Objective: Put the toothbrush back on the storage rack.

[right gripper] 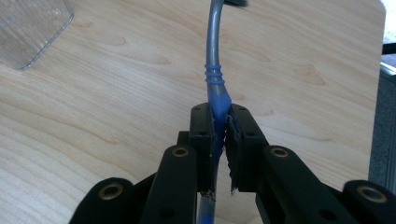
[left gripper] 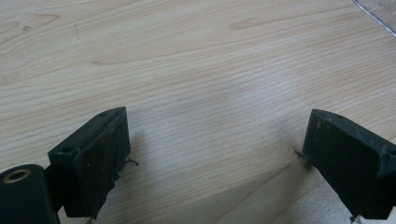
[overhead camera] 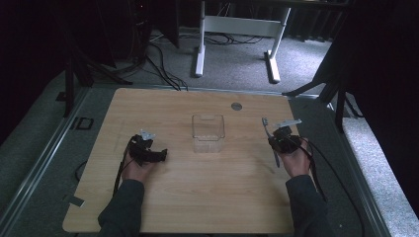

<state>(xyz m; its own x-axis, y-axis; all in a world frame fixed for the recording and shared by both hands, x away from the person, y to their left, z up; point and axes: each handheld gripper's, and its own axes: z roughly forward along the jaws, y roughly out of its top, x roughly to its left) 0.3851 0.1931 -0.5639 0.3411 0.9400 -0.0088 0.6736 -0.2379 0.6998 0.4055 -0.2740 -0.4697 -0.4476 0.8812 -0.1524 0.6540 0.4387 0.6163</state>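
Observation:
A toothbrush [overhead camera: 267, 129] with a blue and grey handle [right gripper: 213, 70] is clamped between the jaws of my right gripper [right gripper: 219, 114]. Its head points away from me and its tail sticks out behind the jaws. This gripper [overhead camera: 276, 140] rests low over the right side of the wooden table [overhead camera: 197, 197]. A clear plastic box [overhead camera: 208, 132] stands open in the table's middle, and its corner [right gripper: 32, 28] appears left of the brush. My left gripper [overhead camera: 159, 155] sits at the left, jaws pointing toward the box. Its jaws [left gripper: 217, 123] stand wide apart over bare wood with nothing between them.
A small round grey disc [overhead camera: 236, 105] is set in the tabletop behind the box. White desk legs [overhead camera: 200, 54] and loose cables [overhead camera: 163, 69] lie on the floor beyond the far edge. Dark stands flank both sides of the table.

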